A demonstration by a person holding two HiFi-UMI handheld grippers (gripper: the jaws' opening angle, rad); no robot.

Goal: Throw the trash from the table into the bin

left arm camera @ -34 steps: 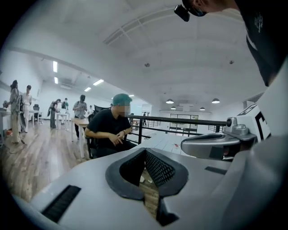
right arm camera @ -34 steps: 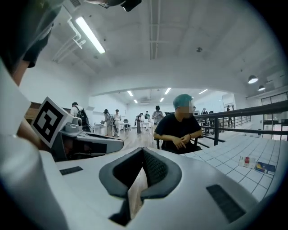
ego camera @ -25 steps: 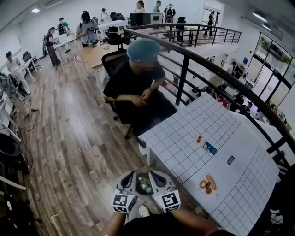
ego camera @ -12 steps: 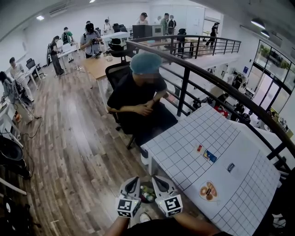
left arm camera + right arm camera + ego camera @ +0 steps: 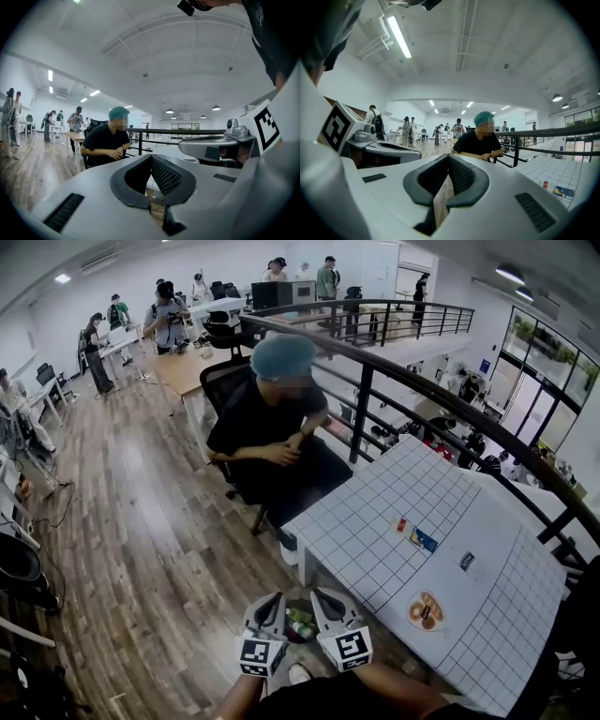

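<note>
Head view: left gripper (image 5: 271, 606) and right gripper (image 5: 325, 602) side by side, both clenched, empty; bin (image 5: 302, 637) shows between them, mostly hidden. Trash lies on table (image 5: 356, 540), off to their right: round packet (image 5: 424, 611) by near edge, nearest right gripper; blue packet (image 5: 424, 540), long axis slantwise, mid-table. Smaller bits too small to tell.

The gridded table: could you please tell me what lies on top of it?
On the table lie a small red piece, a blue packet, a small dark packet and a round brown wrapper. Anything beneath them is covered.
</note>
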